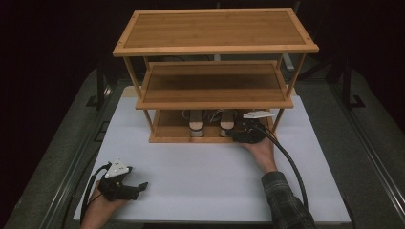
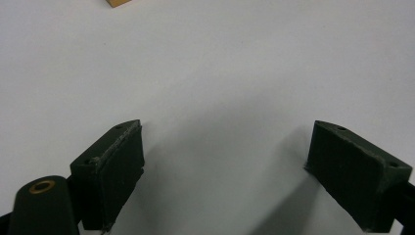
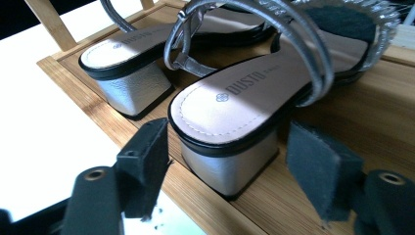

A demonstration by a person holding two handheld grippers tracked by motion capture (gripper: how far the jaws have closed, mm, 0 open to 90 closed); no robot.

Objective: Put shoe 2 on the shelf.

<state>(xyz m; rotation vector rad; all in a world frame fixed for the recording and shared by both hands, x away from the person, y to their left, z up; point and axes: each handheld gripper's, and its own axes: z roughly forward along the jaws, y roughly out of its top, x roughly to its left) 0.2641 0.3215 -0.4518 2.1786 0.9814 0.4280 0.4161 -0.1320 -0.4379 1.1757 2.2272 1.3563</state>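
Standing on the lowest tier of a three-tier bamboo shoe rack [image 1: 215, 45], a pair of silver block-heeled sandals has its heels turned toward the person. In the right gripper view the nearer sandal [image 3: 235, 105] shows a beige insole with a printed brand mark, a black rim, a metallic heel and thin silver straps; the second sandal [image 3: 125, 68] stands just beside it, farther to the left of that view. In the high view the same two shoes [image 1: 210, 123] sit side by side under the middle shelf, near the rack's right end.

The right gripper [image 3: 225, 166] is at the front edge of the bottom shelf, its jaws spread on either side of the nearer sandal's heel. Whether the pads [image 3: 318, 176] touch the heel cannot be told; a gap shows on each side. The right hand [image 1: 260, 152] holds this gripper [image 1: 246, 131] against the rack, with a plaid sleeve [image 1: 286, 200] and a black cable [image 1: 291, 167] trailing back.

The left gripper [image 1: 136, 188] is well apart from the rack, at the near left of the white table [image 1: 200, 186]. Its jaws are spread wide over bare white surface with nothing between them [image 2: 225, 166].
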